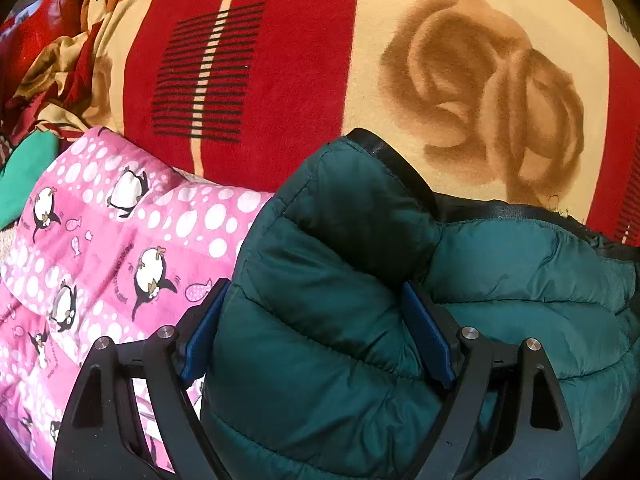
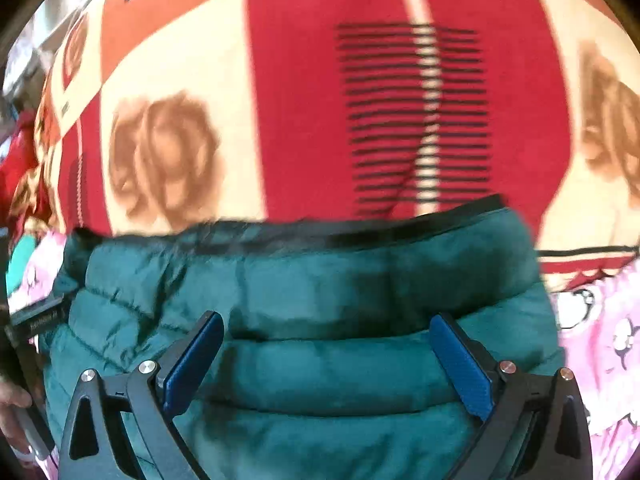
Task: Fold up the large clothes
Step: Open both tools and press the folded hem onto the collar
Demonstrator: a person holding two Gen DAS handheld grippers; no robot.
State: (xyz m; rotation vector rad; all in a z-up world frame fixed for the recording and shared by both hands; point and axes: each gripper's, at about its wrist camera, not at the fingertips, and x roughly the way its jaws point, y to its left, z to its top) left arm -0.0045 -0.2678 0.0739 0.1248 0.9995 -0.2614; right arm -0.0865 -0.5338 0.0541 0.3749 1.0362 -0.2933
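Note:
A dark green puffer jacket [image 1: 340,240] with a black trim edge lies bunched on the bed. My left gripper [image 1: 316,286] points steeply down with its jaws wide. A puffy fold of the jacket fills the gap between its blue pads [image 1: 200,340], and I see no squeeze on it. In the right wrist view the same jacket [image 2: 320,280] spreads across the lower frame. My right gripper [image 2: 326,317] is open just over it, its blue pads [image 2: 460,364] standing well apart on the quilted surface. This view is blurred.
A red and cream blanket [image 1: 280,60] with brown rose prints covers the bed beyond the jacket. A pink penguin-print cloth [image 1: 120,240] lies left of the jacket. Crumpled red fabric [image 1: 40,40] and a teal cloth [image 1: 28,168] sit at far left. A person's hand [image 2: 12,400] shows at the right view's left edge.

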